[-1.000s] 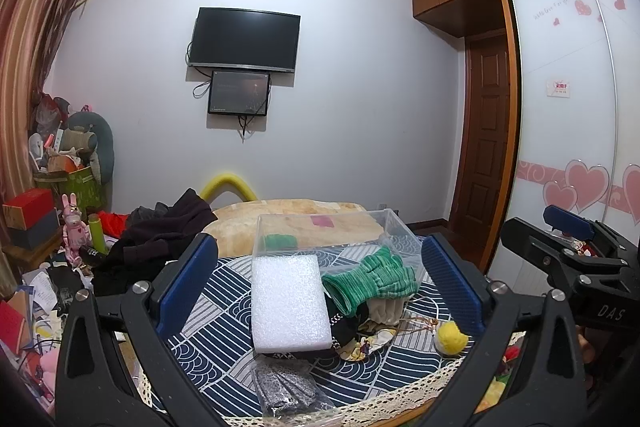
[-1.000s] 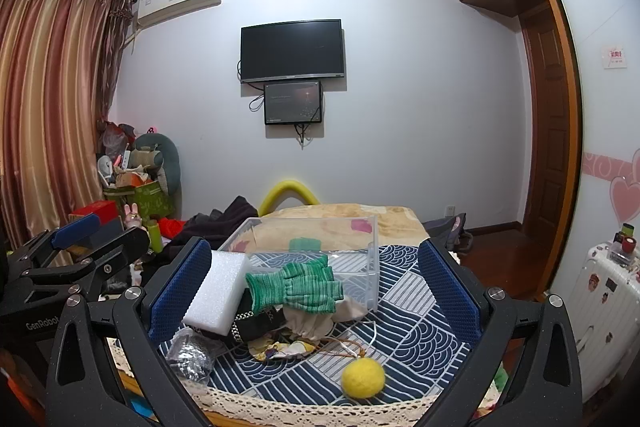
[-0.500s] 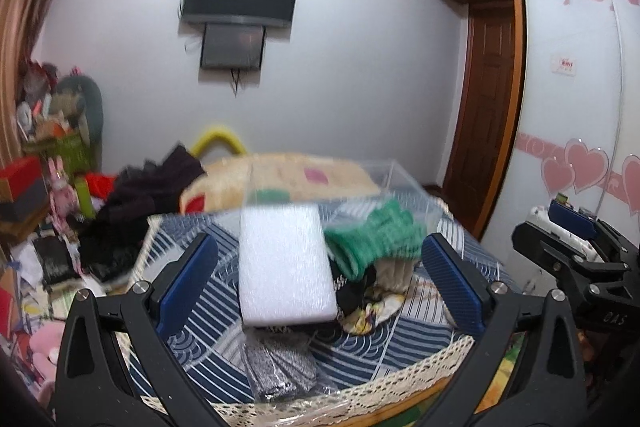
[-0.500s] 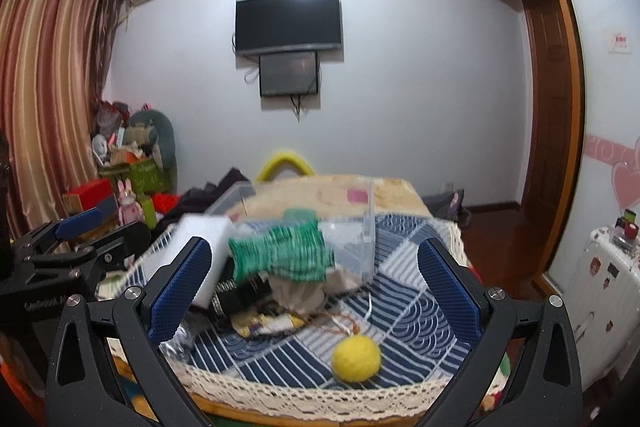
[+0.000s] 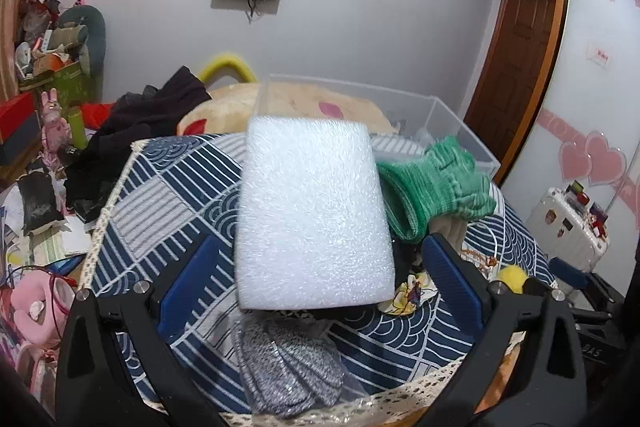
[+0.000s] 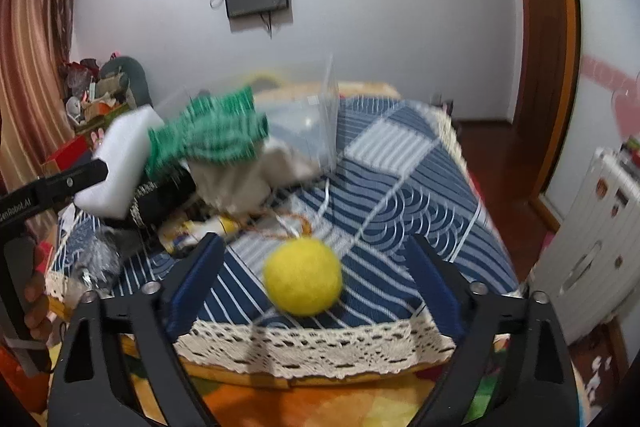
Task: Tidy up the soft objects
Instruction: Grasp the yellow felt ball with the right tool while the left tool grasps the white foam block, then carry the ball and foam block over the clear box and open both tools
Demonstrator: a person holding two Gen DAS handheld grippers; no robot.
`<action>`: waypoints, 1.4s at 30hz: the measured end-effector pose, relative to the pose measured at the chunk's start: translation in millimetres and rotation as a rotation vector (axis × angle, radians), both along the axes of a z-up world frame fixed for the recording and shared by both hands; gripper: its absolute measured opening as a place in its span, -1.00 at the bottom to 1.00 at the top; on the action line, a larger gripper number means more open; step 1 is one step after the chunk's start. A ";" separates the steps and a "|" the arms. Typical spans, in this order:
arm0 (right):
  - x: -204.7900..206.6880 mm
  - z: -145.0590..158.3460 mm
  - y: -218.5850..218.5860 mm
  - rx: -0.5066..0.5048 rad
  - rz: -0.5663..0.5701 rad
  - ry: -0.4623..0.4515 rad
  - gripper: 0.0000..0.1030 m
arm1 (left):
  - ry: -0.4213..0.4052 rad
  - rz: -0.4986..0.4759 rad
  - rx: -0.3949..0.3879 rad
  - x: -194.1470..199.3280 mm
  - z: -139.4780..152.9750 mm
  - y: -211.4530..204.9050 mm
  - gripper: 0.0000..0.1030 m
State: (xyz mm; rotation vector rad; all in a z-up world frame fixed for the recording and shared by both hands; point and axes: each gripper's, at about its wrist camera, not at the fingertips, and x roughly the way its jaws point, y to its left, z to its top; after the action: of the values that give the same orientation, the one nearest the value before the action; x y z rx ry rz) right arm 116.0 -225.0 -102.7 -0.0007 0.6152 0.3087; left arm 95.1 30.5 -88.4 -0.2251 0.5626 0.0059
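Judging by how things lie, the sorting has hardly begun: every soft item in view sits loose on the patterned tablecloth (image 5: 152,195), and the clear plastic bin (image 5: 452,131) at the table's far edge looks almost empty, though its floor is only partly visible.

Nearest the front lace edge, the right gripper (image 6: 316,267) stands with its jaws wide apart, and the yellow felt ball (image 6: 303,277) lies on the cloth between its blue pads, untouched by either.

The left gripper (image 5: 316,275) is likewise spread open. A grey knitted piece (image 5: 288,371) lies at the front edge beneath it. Just beyond, the white foam block (image 5: 314,215) fills the gap between the pads, seemingly clear of both.

Farther back, green knit gloves (image 5: 436,187) top a heap of cloth beside the block, just before the bin.
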 end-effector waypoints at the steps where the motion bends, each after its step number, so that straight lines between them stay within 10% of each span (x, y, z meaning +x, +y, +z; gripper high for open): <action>1: 1.6 -3.1 -1.6 0.002 0.004 0.021 0.58 | 0.008 -0.006 -0.001 3.8 -1.6 -1.2 1.00; 9: 4.6 -15.9 1.6 0.003 0.067 0.111 -0.18 | 0.057 -0.006 -0.008 19.1 -15.5 1.0 0.60; 28: 12.0 40.3 14.0 0.025 0.076 -0.078 -0.19 | -0.061 -0.019 0.033 1.6 24.2 5.7 0.59; 42: 63.3 91.8 45.9 0.082 0.138 -0.180 -0.19 | -0.046 -0.082 -0.025 61.5 63.8 16.1 0.59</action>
State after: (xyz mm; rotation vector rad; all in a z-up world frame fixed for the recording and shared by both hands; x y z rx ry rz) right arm 179.4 -179.1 -11.0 0.0074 0.4239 0.4625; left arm 156.6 46.6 -24.6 -0.2260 0.5263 -0.0852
